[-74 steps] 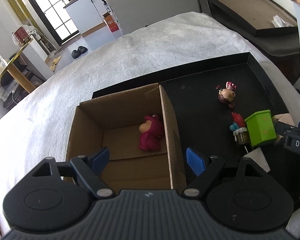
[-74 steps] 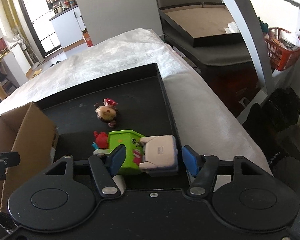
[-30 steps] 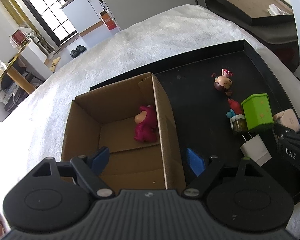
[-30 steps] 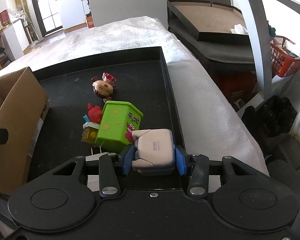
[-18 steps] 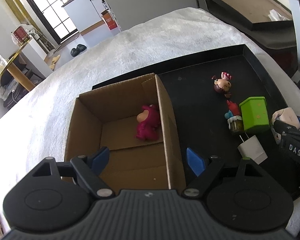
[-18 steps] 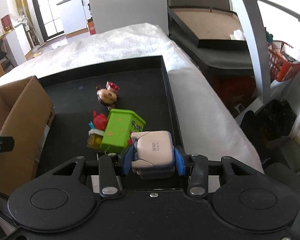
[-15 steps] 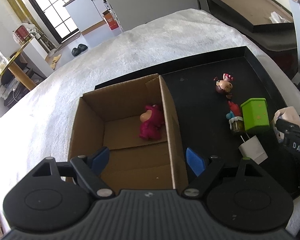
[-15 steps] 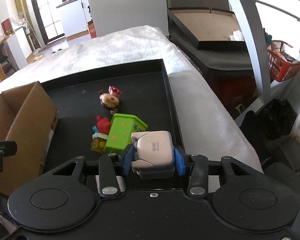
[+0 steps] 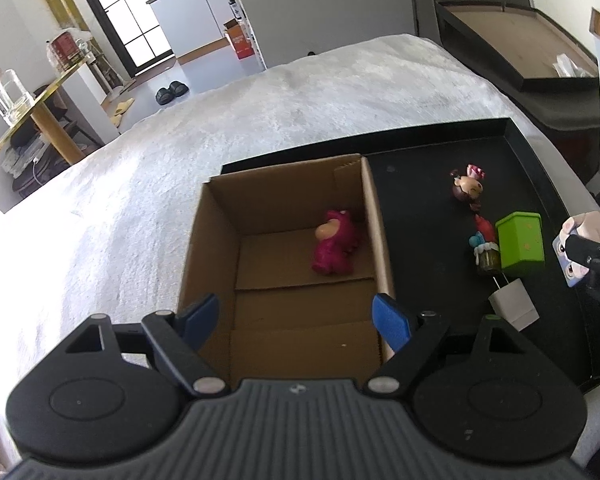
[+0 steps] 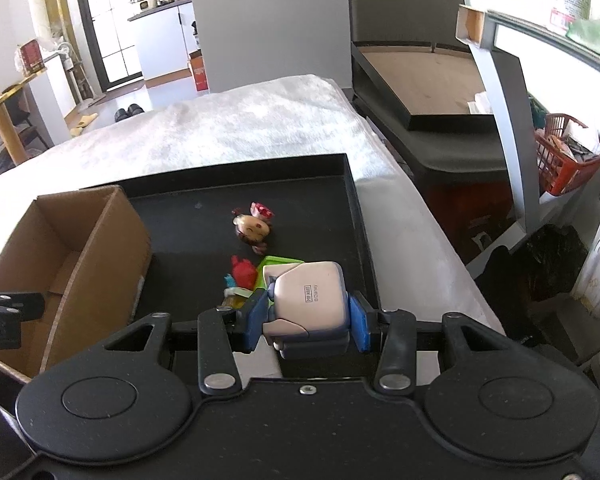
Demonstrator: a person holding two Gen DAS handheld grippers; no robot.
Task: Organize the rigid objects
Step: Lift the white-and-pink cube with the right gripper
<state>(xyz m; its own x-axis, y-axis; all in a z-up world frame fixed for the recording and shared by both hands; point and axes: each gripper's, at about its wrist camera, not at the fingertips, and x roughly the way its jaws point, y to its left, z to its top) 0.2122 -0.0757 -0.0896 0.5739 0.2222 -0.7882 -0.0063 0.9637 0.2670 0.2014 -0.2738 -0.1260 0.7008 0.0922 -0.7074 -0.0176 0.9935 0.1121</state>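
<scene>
My right gripper (image 10: 306, 320) is shut on a pale pink toy block (image 10: 312, 292), lifted above the black tray (image 10: 352, 200); the same block (image 9: 580, 236) shows at the right edge of the left wrist view. My left gripper (image 9: 296, 318) hangs open over the cardboard box (image 9: 216, 240), nothing between its fingers. A magenta bear figure (image 9: 334, 246) lies inside the box. On the tray sit a green cube (image 9: 520, 240), a small red and blue figure (image 9: 484, 240), a brown-haired doll head (image 9: 466, 188) and a white plug (image 9: 514, 304).
The tray and box rest on a white fluffy cover (image 9: 180, 152). A dark bed frame (image 10: 420, 92) and a red basket (image 10: 568, 152) stand to the right. A gold-legged table (image 9: 40, 108) and a kitchen lie far left.
The right gripper has risen with the pink block, so the tray toys look farther below. The left gripper has also drifted up and back over the box, still open.
</scene>
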